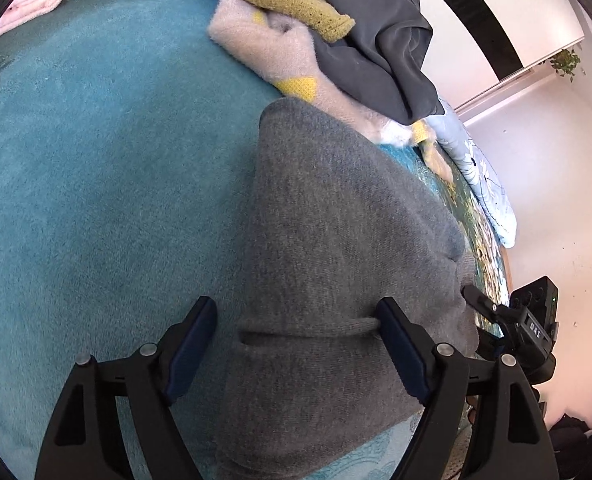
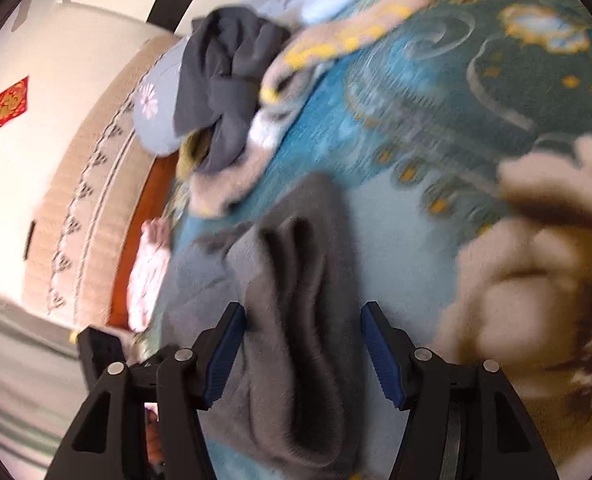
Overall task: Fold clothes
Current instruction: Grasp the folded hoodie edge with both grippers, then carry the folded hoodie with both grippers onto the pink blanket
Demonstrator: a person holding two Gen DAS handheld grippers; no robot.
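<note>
Both grippers are standing spread over the grey sweater, mid-fold.

The left gripper (image 1: 296,344) and right gripper (image 2: 301,344) are hovering released, grasping nothing, while the grey sweater (image 1: 335,240) is lying bunched on the teal blanket (image 1: 96,160); next, probably pinching an edge. Beyond, a clothes pile (image 1: 335,32) is waiting.

You see a plush teal blanket (image 1: 96,168) with a floral border covering the bed. A pale blue flowered pillow (image 1: 483,184) lies at its edge. A red and gold paper square (image 2: 10,104) hangs on the white wall (image 2: 24,168). A trailing green plant (image 1: 567,63) sits on a white ledge (image 1: 535,68).
</note>
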